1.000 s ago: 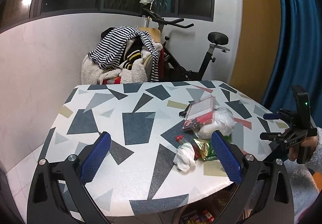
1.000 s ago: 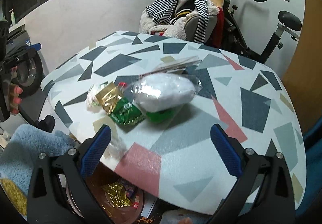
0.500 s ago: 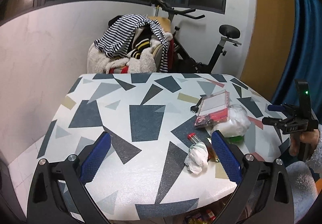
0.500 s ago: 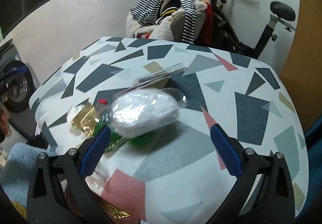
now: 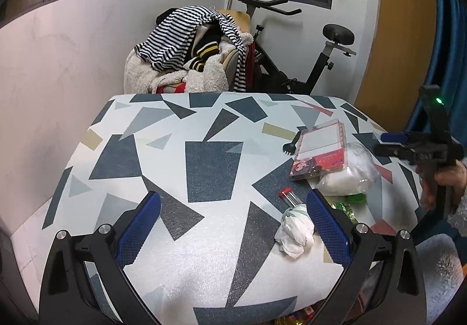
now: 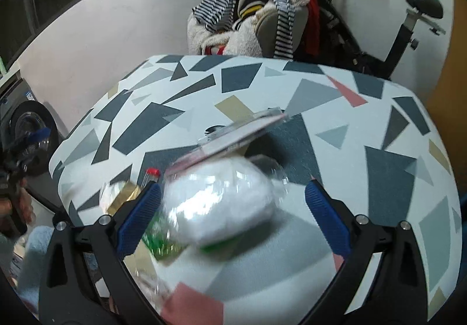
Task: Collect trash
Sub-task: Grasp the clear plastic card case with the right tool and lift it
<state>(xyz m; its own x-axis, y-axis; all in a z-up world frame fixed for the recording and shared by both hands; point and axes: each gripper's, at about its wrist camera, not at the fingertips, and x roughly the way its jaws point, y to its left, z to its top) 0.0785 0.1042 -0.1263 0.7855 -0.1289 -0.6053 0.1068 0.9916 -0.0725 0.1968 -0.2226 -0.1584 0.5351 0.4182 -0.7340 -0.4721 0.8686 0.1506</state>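
Where the table (image 5: 210, 161) lies bare, wide-spread left gripper (image 5: 233, 225); trash pile (image 5: 335, 176) rightward.

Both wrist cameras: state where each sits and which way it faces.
Left wrist: sits behind the open left gripper, above the table's near edge, facing across it toward the exercise bike; the right gripper and hand show at far right.
Right wrist: sits behind the open right gripper, low over the white bag, facing the clothes pile; the left gripper, blurred, shows at far left.
Shared: table, white bag, flat package, red-capped tube, clothes pile, bike.
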